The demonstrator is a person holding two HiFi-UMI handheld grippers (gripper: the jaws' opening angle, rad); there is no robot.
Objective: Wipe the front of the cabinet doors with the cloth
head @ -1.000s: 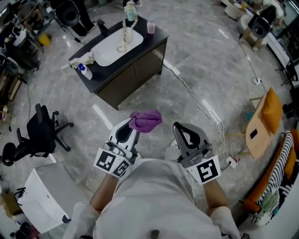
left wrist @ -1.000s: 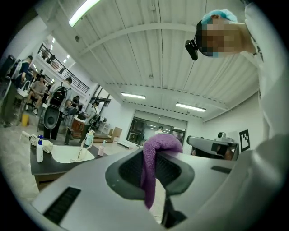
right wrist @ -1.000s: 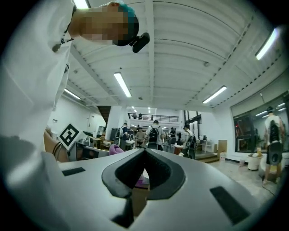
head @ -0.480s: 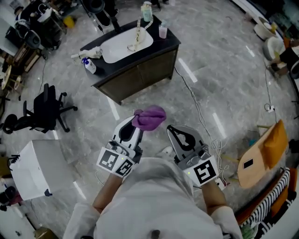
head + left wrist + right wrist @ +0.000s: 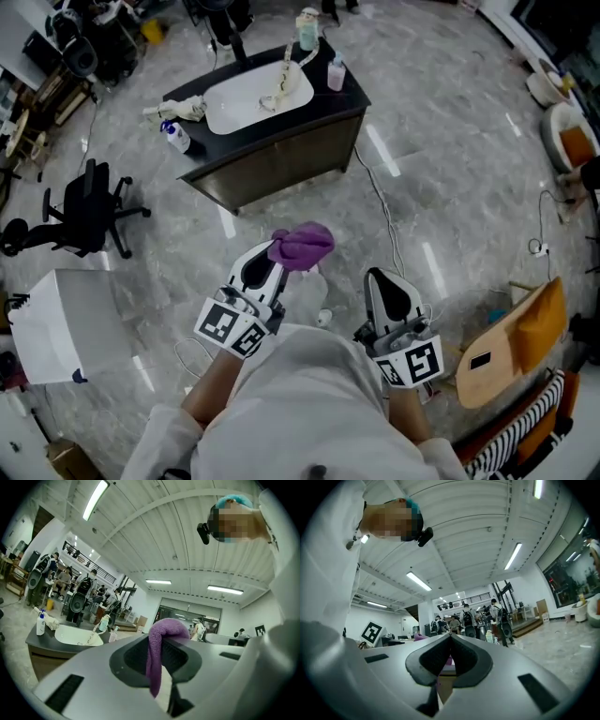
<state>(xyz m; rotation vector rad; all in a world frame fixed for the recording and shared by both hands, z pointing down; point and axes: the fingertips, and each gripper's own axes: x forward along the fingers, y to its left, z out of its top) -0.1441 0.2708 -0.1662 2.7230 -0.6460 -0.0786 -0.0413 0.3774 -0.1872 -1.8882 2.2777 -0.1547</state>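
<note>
Cloth (image 5: 302, 246), soft, purple and bunched, sits clamped in the left claw (image 5: 266, 264), drooping over its smooth grey tips above the glossy marble floor (image 5: 450, 187). Beside it, the right claw (image 5: 382, 279) is pressed together, empty. The dark boxy cabinet (image 5: 281, 167) with its white oval basin (image 5: 246, 94) stands well apart.

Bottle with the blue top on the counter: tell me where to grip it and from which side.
Probably best to grip the bottle around its white body, below the blue top, coming from the front. It stands upright near the counter's front left corner, with a crumpled rag behind it. The right gripper is free.
</note>
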